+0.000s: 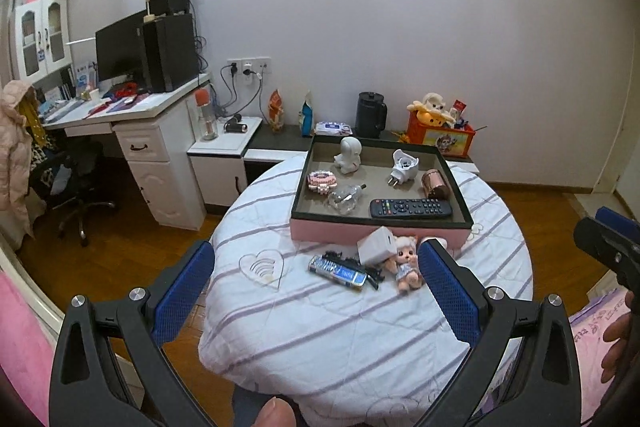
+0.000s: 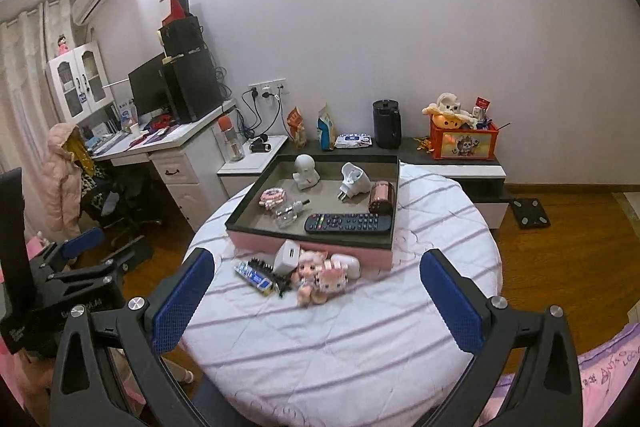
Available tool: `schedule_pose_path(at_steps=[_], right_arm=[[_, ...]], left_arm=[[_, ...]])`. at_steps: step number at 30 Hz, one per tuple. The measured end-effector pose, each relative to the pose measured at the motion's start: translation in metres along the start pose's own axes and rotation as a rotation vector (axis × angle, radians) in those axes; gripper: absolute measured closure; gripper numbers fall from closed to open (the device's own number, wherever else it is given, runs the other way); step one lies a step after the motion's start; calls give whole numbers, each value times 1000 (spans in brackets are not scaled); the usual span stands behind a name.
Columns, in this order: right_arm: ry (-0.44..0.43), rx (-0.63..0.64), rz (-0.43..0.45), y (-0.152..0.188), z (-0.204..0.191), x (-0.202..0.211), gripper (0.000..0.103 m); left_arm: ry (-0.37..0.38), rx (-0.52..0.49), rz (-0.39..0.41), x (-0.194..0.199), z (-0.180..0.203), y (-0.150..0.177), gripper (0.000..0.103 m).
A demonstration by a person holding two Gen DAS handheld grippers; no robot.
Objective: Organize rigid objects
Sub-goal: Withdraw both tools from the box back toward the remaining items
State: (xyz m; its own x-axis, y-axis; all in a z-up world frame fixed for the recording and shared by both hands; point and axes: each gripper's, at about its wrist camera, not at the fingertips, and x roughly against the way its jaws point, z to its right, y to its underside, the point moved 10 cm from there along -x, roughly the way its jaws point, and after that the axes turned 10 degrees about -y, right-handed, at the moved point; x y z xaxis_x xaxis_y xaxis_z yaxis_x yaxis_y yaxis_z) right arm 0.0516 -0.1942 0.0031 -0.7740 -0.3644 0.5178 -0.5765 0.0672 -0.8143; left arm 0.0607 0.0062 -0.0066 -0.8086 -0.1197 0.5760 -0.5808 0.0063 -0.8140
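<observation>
The right gripper (image 2: 316, 301), with black arms and blue mesh pads, stands with its jaws spread wide and nothing between them, well back from the goods. The left gripper (image 1: 316, 293) is likewise spread wide and empty, held off the near edge of the round table (image 1: 460, 311) under its white quilted cover with grey stripes.

Beyond both tools, a small cluster lies loose on the cover just in front of the shallow pink-sided tray with a dark rim (image 2: 256, 241): a white cube-shaped charger (image 2: 289, 255) leaning against the tray wall, a blue rectangular lighter-like box (image 2: 256, 281), a black toothed hair clip (image 2: 268, 269) touching it, a pale-haired doll in a blue dress (image 1: 406, 269), a pink block figure (image 2: 332, 281) and a white rounded case (image 2: 346, 263). Inside the tray already sit a black remote control (image 2: 348, 223), a white figurine (image 2: 305, 171), a white plug adapter (image 2: 350, 177), a copper-coloured cylinder (image 2: 382, 197), a clear glass bottle (image 2: 289, 215) and a pink block piece (image 2: 272, 197).

The step in hand looks like the pause between placements, with about half the items sorted. The next move probably calls for one gripper to come down on a loose piece; the charger seems easiest, though its lean against the tray leaves little room for a pad behind it.
</observation>
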Motion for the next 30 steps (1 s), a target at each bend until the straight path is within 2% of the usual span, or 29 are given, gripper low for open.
schedule_pose_path(at_steps=[10,30], right_arm=[[16,-9,-30,31,0,13,0],[20,-9,-45,38,-3,18,0]], left_arm=[[10,-10,-14,16,8,20,0],[2,-6,-29,18,3,30,0]])
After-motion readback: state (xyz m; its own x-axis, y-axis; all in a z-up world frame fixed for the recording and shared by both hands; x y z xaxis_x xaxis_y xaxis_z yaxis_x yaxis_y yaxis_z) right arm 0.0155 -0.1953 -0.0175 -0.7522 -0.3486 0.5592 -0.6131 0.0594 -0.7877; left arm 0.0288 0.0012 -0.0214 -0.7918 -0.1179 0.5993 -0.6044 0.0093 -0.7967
